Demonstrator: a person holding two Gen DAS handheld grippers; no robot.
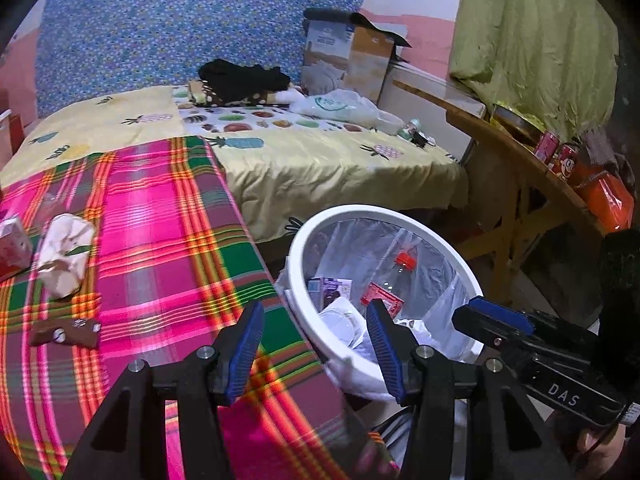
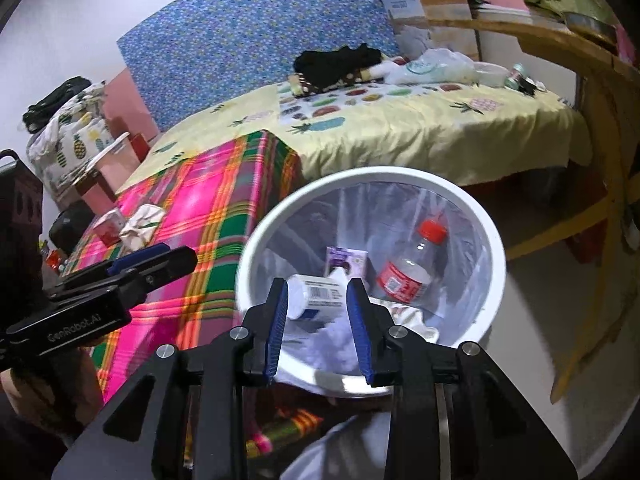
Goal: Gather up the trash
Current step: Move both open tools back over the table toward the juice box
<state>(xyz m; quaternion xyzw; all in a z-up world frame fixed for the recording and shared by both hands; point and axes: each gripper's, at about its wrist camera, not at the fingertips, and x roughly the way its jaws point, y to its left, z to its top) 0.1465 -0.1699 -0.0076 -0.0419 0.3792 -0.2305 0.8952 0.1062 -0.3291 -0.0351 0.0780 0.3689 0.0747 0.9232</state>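
Observation:
A white trash bin [image 1: 298, 280] [image 2: 494, 264] with a clear liner stands beside the plaid-covered table [image 1: 160, 240] [image 2: 208, 216]. Inside lie a plastic bottle with red cap [image 2: 408, 264], a purple packet [image 2: 346, 260], a white container [image 2: 316, 294] and white paper. On the table lie a crumpled paper wrapper [image 1: 64, 256] [image 2: 140, 224], a small carton [image 1: 14, 246] and a brown wrapper [image 1: 66, 332]. My left gripper [image 1: 316, 332] is open and empty over the table edge and bin rim. My right gripper [image 2: 318, 312] is open above the bin; the white container shows between its fingers, below them.
A bed with a yellow fruit-print sheet [image 1: 320, 156] lies behind, with black clothes [image 1: 244, 76], a plastic bag [image 1: 340, 106] and a cardboard box [image 1: 348, 56]. A wooden table [image 1: 516, 168] with red cans and snacks stands at right.

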